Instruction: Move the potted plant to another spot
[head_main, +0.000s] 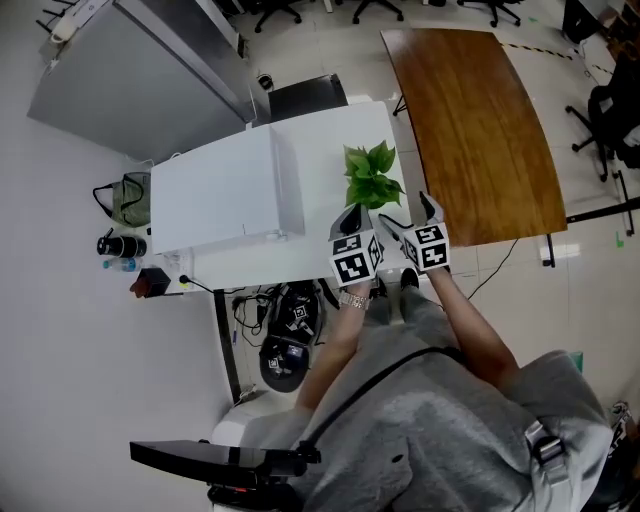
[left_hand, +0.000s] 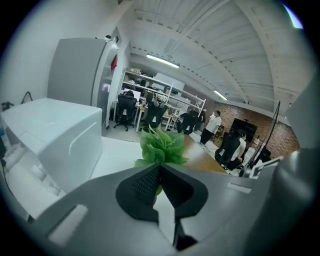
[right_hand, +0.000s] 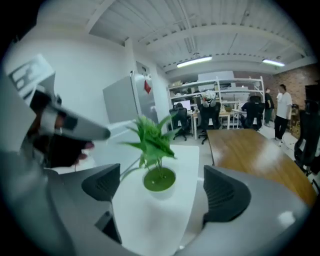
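Observation:
The potted plant (head_main: 368, 176), green leaves in a small white pot, stands on the white table (head_main: 330, 135) near its right front corner. My right gripper (head_main: 411, 216) is just right of it and open. In the right gripper view the pot (right_hand: 160, 182) sits framed between the two dark pads (right_hand: 226, 194), and neither pad touches it. My left gripper (head_main: 349, 216) is close in front of the plant. In the left gripper view its jaws meet at the tips with nothing between them, and the plant's leaves (left_hand: 161, 147) rise just beyond them.
A large white box (head_main: 222, 190) fills the left half of the table. A brown wooden table (head_main: 470, 120) stands to the right across a narrow gap. A grey cabinet (head_main: 130, 80) is behind. Cables and gear (head_main: 285, 335) lie under the front edge. People and office chairs (right_hand: 252, 112) are far back.

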